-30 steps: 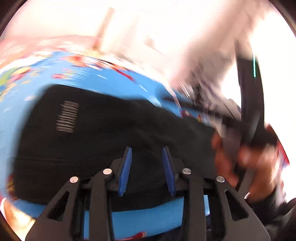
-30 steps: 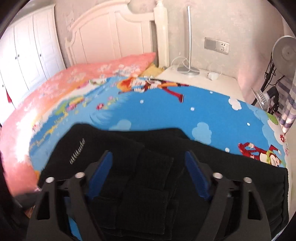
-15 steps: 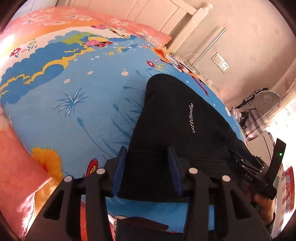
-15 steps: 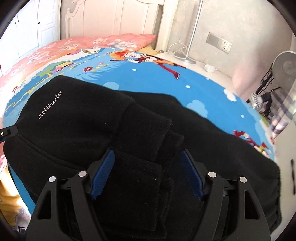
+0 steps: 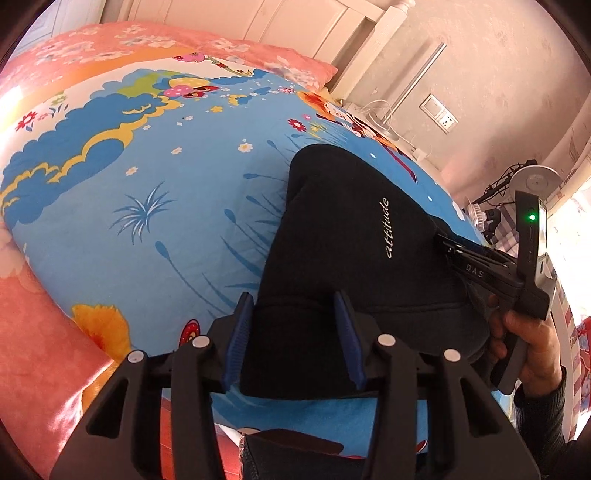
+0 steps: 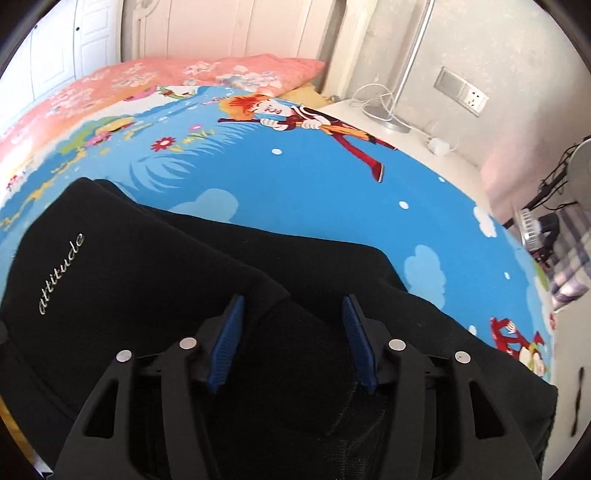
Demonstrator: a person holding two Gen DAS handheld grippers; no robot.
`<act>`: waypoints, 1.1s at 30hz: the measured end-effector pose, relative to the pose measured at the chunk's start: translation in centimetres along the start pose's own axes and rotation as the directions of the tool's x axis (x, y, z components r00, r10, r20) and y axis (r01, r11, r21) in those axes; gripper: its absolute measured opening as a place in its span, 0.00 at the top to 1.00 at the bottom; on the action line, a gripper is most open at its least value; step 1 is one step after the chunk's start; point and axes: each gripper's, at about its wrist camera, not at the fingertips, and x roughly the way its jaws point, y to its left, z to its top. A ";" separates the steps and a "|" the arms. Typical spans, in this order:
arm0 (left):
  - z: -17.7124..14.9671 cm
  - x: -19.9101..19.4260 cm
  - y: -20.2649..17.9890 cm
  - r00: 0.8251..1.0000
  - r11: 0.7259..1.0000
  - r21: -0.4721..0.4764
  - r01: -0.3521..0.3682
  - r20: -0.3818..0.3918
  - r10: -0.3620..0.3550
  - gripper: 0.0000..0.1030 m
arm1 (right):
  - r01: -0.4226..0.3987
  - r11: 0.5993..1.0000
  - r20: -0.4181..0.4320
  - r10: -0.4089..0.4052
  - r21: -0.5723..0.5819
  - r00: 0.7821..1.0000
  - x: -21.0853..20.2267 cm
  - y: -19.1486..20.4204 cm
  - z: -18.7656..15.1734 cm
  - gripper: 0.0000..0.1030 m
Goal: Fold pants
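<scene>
Now the black pants (image 5: 343, 258) lie partly folded on a bed covered with a bright blue cartoon sheet (image 5: 155, 206), near the sheet's front edge. White script reading "attitude" (image 5: 386, 229) shows on the upper layer. In the right wrist view the same pants (image 6: 155, 280) fill the lower half of the frame, with several layers stacked over one another and a ribbed edge toward the lower right.

The left hand-held gripper (image 5: 293, 343) points down at the near end of the folded cloth. Its blue pads (image 5: 236, 343) stand apart, one on each side of the black fabric; the cloth lies between them, but whether the pads press on it cannot be told.

The right hand-held gripper (image 6: 291, 343) hangs over the middle of the pants, its jaws closing, with black cloth between the blue pads (image 6: 227, 343). The pads do not visibly pinch the fabric. In the left wrist view this gripper's black body (image 5: 491, 273) reaches onto the pants from the right, held by a hand (image 5: 532, 339) in a dark sleeve (image 5: 543, 410).

A pink pillow (image 6: 221, 74) lies at the head of the bed, by a white headboard (image 6: 229, 29).
</scene>
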 end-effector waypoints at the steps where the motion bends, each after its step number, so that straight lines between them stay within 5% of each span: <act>1: 0.2 -0.1 0.0 1.000 1.000 -0.003 0.004 0.000 -0.004 0.56 | 0.019 1.000 0.008 -0.019 -0.019 1.000 0.0 0.4 -0.2 0.50; 10: 8.2 1.5 -2.7 0.998 0.996 0.084 0.022 0.061 -0.027 0.57 | 0.216 0.964 0.104 -0.201 -0.155 0.974 -0.3 2.9 -1.4 0.50; 14: 12.5 8.4 -2.1 0.986 0.998 -0.025 0.057 -0.157 -0.061 0.59 | 0.177 0.976 0.089 -0.167 -0.127 0.982 -0.3 2.1 -1.5 0.50; 19: 14.3 9.8 -3.9 0.995 0.988 0.145 -0.048 -0.083 0.061 0.70 | 0.137 0.985 0.078 -0.129 -0.101 0.989 -0.3 1.6 -1.6 0.50; 24: 12.2 4.2 -1.1 0.999 0.999 -0.004 0.049 0.003 -0.049 0.44 | 0.125 0.988 0.082 -0.118 -0.094 0.990 -0.3 1.6 -1.7 0.48; 33: 2.9 0.6 1.9 0.981 0.984 -0.041 0.176 -0.072 -0.178 0.41 | 0.103 0.992 0.084 -0.097 -0.068 0.992 -0.4 1.3 -1.8 0.43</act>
